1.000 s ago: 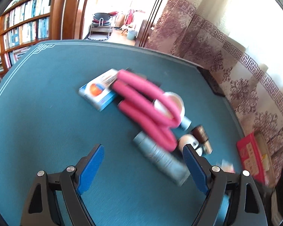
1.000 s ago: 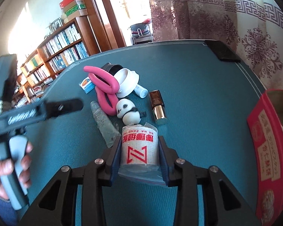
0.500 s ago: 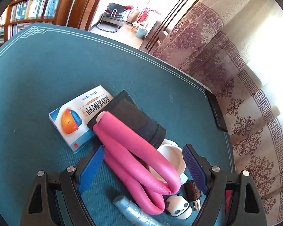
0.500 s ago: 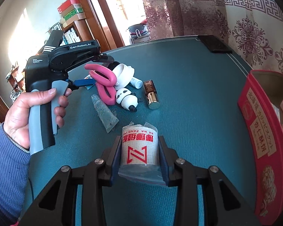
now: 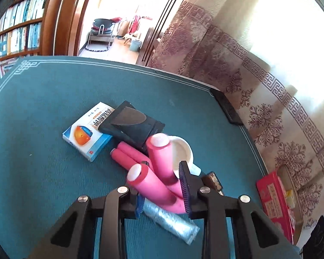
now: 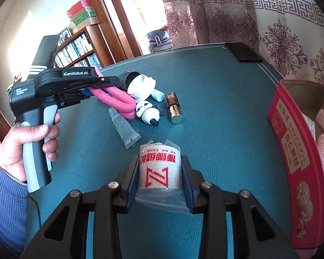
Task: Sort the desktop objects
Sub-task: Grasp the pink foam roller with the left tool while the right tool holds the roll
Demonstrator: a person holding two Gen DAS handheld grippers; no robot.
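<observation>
Left gripper (image 5: 162, 194) moved onto pink foam tube (image 5: 155, 185), jaws closing, seemingly gripping; right gripper (image 6: 159, 181) clamps bandage roll (image 6: 159, 168).

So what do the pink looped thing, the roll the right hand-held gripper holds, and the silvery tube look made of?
Pink looped thing: looks like soft matte foam over a paler core, since its cut ends show a white centre. Roll: apparently woven white fabric tape, with a fine mesh texture under red print, inside a clear plastic bag. Silvery tube: probably crinkled metallic foil or plastic; its surface glints and wrinkles.
</observation>
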